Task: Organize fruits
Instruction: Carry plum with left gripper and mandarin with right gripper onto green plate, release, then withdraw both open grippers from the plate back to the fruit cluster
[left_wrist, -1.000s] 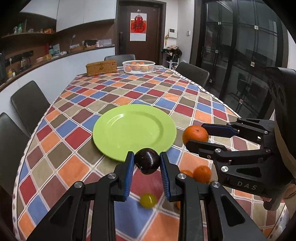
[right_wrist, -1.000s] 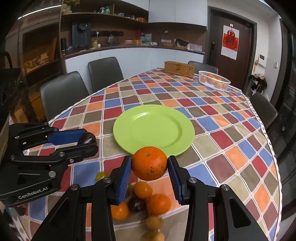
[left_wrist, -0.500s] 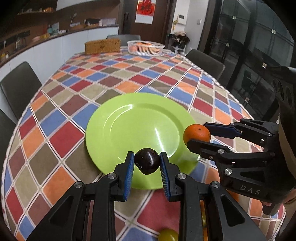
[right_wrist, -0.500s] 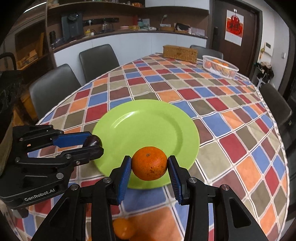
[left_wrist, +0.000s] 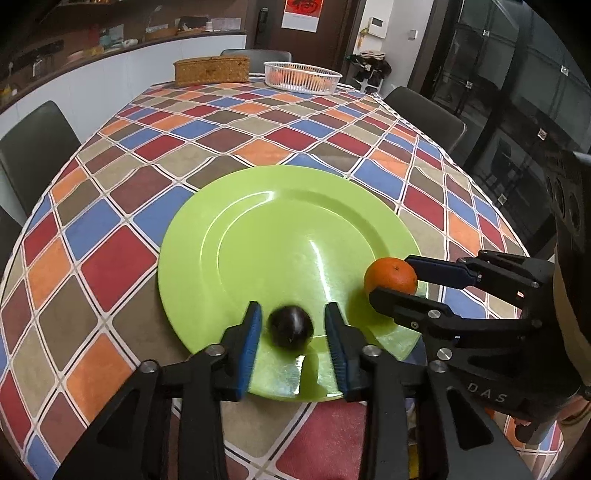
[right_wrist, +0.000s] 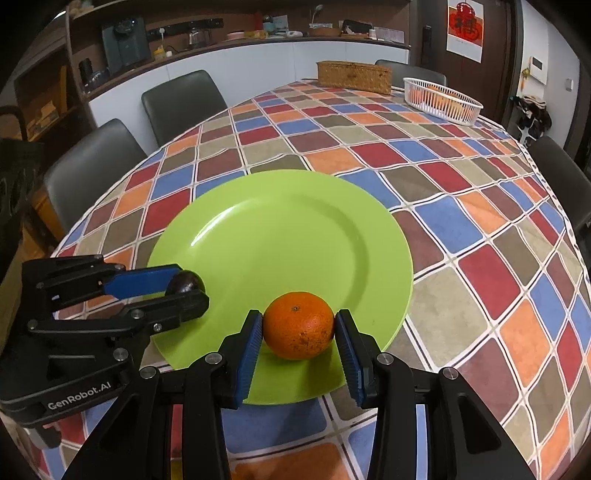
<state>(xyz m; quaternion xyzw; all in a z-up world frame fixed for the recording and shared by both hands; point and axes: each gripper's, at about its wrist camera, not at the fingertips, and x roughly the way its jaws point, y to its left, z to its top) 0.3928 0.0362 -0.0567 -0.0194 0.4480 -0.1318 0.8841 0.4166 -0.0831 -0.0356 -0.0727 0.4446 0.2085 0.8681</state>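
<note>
A dark plum (left_wrist: 290, 326) rests on the near rim of the green plate (left_wrist: 258, 236). My left gripper (left_wrist: 293, 334) stands open around it, with gaps on both sides. An orange (right_wrist: 298, 325) sits at the plate's (right_wrist: 280, 236) near edge between the pads of my right gripper (right_wrist: 298, 341), which touch it on both sides. In the left wrist view the orange (left_wrist: 390, 277) and right gripper (left_wrist: 399, 282) are at the plate's right rim. In the right wrist view the plum (right_wrist: 189, 282) and left gripper (right_wrist: 186, 288) are at the plate's left rim.
A checkered tablecloth (left_wrist: 229, 140) covers the table. A white basket with oranges (left_wrist: 302, 75) and a wicker box (left_wrist: 211, 70) stand at the far end. Dark chairs (right_wrist: 181, 103) line the sides.
Both grippers moved forward and down over the plate. The left gripper opened and let the plum go onto the plate. The orange came down to the plate's rim.
</note>
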